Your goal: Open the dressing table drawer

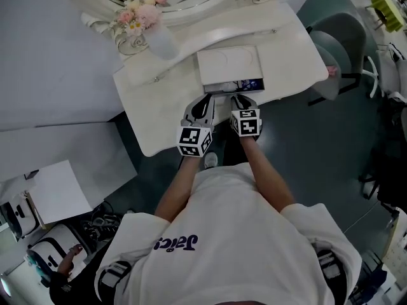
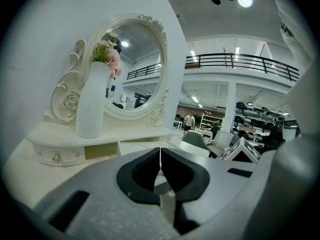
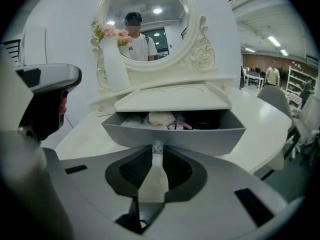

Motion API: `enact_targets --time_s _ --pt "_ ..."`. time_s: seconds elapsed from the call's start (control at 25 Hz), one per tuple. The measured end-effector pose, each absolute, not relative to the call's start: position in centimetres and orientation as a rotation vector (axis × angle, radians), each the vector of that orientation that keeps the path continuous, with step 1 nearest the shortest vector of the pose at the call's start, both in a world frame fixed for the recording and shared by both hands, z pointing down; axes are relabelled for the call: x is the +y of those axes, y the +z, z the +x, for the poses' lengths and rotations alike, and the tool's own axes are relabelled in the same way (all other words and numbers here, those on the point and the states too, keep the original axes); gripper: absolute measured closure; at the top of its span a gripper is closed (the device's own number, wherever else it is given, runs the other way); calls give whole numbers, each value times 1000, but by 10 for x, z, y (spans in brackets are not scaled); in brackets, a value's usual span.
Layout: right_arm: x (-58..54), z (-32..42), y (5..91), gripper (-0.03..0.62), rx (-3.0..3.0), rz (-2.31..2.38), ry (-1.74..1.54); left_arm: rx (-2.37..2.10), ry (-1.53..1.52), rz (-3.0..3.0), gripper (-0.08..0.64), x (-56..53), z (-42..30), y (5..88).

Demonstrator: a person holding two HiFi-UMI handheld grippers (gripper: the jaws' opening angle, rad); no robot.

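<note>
The white dressing table [image 1: 289,59] has its middle drawer [image 3: 175,134] pulled partly out. Small items show inside it, among them something pale and round and something pink. My right gripper [image 3: 157,151] is shut on the drawer's small clear knob [image 3: 157,146] at the middle of the drawer front. In the head view the right gripper [image 1: 245,101] is at the table's front edge, just under the open drawer [image 1: 241,84]. My left gripper [image 1: 203,105] hovers beside it over the table top. Its jaws [image 2: 160,156] are shut with nothing between them.
A white vase of pink flowers [image 2: 92,104] stands on the raised shelf in front of the oval mirror [image 2: 135,64]. A small side drawer with a knob [image 2: 56,157] is under the shelf. A grey chair [image 1: 340,49] stands to the table's right.
</note>
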State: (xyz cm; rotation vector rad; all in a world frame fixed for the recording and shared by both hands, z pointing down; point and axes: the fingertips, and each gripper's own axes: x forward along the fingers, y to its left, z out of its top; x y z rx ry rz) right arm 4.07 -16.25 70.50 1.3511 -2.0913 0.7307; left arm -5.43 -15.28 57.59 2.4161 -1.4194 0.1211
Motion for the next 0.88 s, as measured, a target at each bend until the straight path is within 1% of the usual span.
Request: enact_targets --time_s 0.88 --pt "-105 46 708 523 -2075 1403 757 -1327 148 2475 545 -103 -42 576"
